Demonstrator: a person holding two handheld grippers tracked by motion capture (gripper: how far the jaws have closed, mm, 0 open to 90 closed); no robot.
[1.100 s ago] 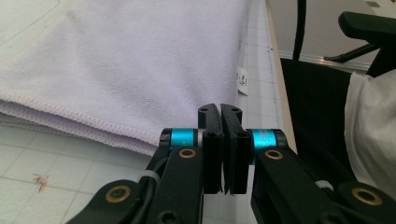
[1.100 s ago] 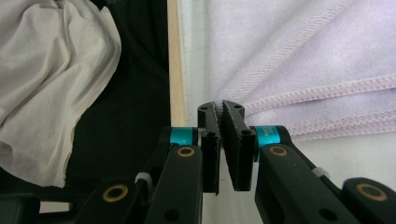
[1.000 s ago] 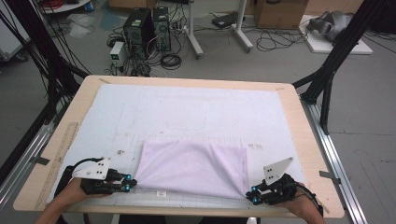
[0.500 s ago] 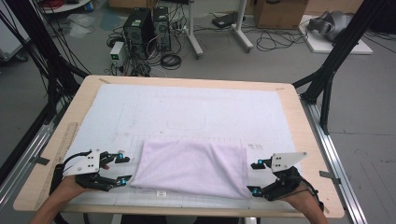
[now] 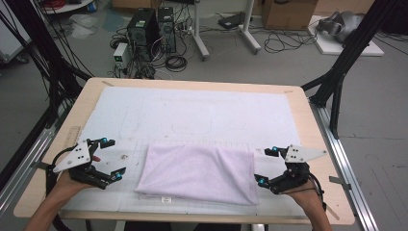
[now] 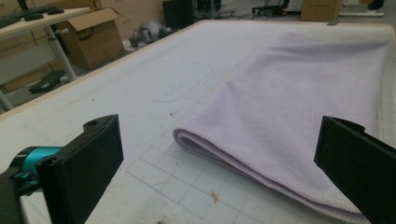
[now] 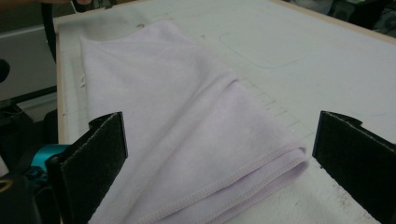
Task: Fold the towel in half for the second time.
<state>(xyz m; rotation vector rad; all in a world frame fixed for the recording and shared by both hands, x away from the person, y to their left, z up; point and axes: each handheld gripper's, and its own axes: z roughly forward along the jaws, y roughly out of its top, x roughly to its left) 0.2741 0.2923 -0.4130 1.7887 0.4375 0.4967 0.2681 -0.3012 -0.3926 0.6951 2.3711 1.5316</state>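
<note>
On the table: a white gridded mat (image 5: 192,115) covers the wooden table (image 5: 317,125); a folded lilac towel (image 5: 197,174) lies flat on its near half, between the two grippers.
Towel: doubled over, its stitched edges stacked at both ends, a small tag at the near hem.
Left gripper (image 5: 109,160): just beside the towel's left end, clear of it; jaws have just been opening and stand wide, with nothing pressed between them.
Right gripper (image 5: 267,167): at the towel's right end, jaws likewise just opened wide, with the cloth lying below and free.
Stage: fold released, I judge; both ends let go.
Risk: a jaw pad dragging across the soft pile as a hand lifts away could pull the top layer and skew the stacked edges.
Risk: regrasping one layer alone would unfold it.
</note>
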